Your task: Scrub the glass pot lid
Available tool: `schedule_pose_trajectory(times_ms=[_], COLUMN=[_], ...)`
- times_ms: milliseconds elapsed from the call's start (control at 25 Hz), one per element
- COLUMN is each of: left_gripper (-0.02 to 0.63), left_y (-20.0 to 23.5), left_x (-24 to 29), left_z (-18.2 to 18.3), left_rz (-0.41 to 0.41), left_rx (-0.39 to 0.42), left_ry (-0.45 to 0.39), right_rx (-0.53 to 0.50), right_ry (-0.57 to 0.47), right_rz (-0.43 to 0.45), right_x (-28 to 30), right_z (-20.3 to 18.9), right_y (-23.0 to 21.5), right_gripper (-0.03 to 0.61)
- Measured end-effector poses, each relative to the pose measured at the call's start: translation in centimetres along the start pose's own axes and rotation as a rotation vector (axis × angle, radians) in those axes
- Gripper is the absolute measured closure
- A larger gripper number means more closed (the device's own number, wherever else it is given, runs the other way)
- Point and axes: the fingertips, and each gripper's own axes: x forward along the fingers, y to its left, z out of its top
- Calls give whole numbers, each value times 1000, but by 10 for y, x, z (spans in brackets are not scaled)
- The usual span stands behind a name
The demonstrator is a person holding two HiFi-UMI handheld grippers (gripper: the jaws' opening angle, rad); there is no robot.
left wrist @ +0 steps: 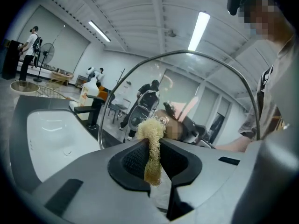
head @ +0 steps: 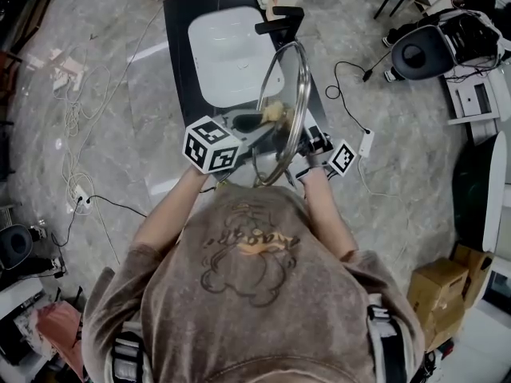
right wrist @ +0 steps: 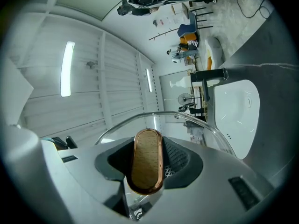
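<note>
The lid [head: 292, 86] stands on edge in the air over the near right corner of the sink [head: 231, 54]. In the head view it is seen nearly edge-on, with its long axis running from about 1 o'clock by the faucet [head: 279, 22] down to 7 o'clock near the person's chest. It is clear glass with a bright metal rim. No suds or dirt can be made out on it. Its knob [right wrist: 145, 164] has a flat oval wooden top ringed in copper.

The right gripper [right wrist: 147, 171] is clenched on that knob and carries the lid from its 5 o'clock side in the head view.

The left gripper [head: 259, 120] comes in from the lid's 9 o'clock, on the face away from the knob. It is clamped on a strip of pale loofah [left wrist: 149, 127], whose tuft sticks out past the jaws. In the left gripper view the glass [left wrist: 187, 87] arches right ahead at 12 o'clock. The tuft is at the pane or just short of it, and I cannot tell which.

The left gripper is the working one, and I judge the coming stroke runs along the glass, across the lid's face.
</note>
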Motion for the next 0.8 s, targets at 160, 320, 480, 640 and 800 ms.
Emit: schedule_pose_trajectory(times_ms=[160, 320, 480, 640, 800], left_gripper=[540, 540, 540, 540, 540], left_y=[-16, -35, -50, -61, -66], left_x=[-6, -12, -17, -22, -27], left_z=[-1, 0, 10, 27, 45], left_rz=[-47, -92, -129, -165, -192], left_rx=[-7, -6, 0, 15, -4], left_ry=[8, 15, 4, -22, -76], right_rx=[-9, -20, -15, -8, 2], right_ry=[-12, -17, -31, -27, -19], right_rz=[-1, -10, -22, -29, -33], right_x=[-1, -4, -6, -7, -9], right_z=[4, 4, 7, 5, -1], right_y=[-1, -1, -4, -8, -10], right_gripper=[407, 407, 407, 407, 407])
